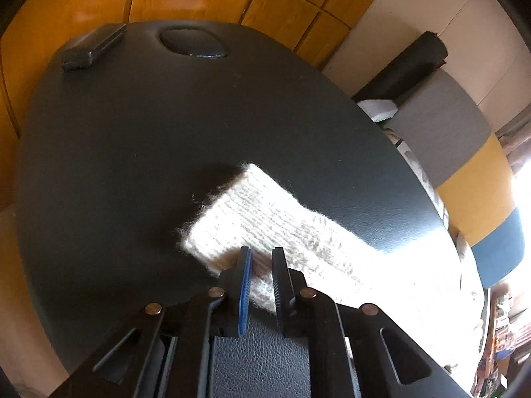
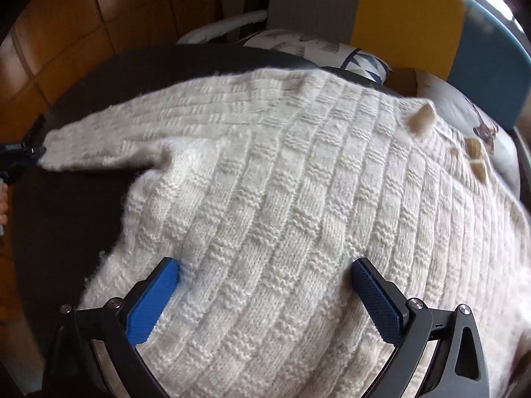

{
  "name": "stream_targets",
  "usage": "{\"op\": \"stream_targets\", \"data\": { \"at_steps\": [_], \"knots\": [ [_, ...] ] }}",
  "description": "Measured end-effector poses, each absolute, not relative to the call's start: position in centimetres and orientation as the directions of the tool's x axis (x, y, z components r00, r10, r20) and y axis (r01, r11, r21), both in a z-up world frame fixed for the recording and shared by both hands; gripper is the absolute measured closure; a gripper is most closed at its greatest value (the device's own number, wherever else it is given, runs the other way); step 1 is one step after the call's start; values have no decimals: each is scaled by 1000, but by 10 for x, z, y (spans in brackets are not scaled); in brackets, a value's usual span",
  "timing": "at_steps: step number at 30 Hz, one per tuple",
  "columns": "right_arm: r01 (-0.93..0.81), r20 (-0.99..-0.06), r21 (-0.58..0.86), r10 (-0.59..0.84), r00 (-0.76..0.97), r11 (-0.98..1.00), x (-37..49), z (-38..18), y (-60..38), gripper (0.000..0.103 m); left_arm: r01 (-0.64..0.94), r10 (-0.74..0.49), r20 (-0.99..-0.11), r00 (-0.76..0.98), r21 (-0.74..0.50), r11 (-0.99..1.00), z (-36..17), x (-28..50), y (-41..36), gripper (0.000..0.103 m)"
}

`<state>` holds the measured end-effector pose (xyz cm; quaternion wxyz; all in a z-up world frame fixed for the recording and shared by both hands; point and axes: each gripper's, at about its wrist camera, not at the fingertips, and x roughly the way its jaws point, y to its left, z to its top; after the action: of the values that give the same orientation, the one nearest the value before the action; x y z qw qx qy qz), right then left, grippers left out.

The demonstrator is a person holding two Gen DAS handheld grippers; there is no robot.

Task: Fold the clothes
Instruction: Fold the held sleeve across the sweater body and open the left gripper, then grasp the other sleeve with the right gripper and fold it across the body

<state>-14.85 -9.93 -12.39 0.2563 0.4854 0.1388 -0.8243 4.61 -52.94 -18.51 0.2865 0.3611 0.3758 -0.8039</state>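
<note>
One sweater [image 2: 282,199] flat, sleeve outstretched leftward | left tongs [image 1: 262,258] pinching cuff | right tongs [image 2: 265,275] spread

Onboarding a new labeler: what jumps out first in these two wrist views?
The cream knit sweater fills the right wrist view, spread over the dark padded table, with the right gripper wide open over its body. In the left wrist view, the left gripper sits nearly closed around the edge of the sleeve cuff, sunlight glaring beyond.

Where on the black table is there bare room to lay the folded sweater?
Bare table lies between the sleeve cuff, the black case and the oval recess. The cream knit sweater crowds the side near the cushions.
</note>
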Motion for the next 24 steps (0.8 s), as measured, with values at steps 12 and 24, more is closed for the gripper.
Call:
{"op": "stream_targets", "data": {
  "at_steps": [12,24],
  "knots": [
    [387,-745,318,-481,-463,-865,-87,-74,16,0,416,67,-686,-724,-512,-751,-101,9,-388,80],
    [-188,-760,274,-93,-643,-943,28,-61,285,57,-83,449,-723,-526,-482,-872,-85,-34,-106,79]
  ]
}}
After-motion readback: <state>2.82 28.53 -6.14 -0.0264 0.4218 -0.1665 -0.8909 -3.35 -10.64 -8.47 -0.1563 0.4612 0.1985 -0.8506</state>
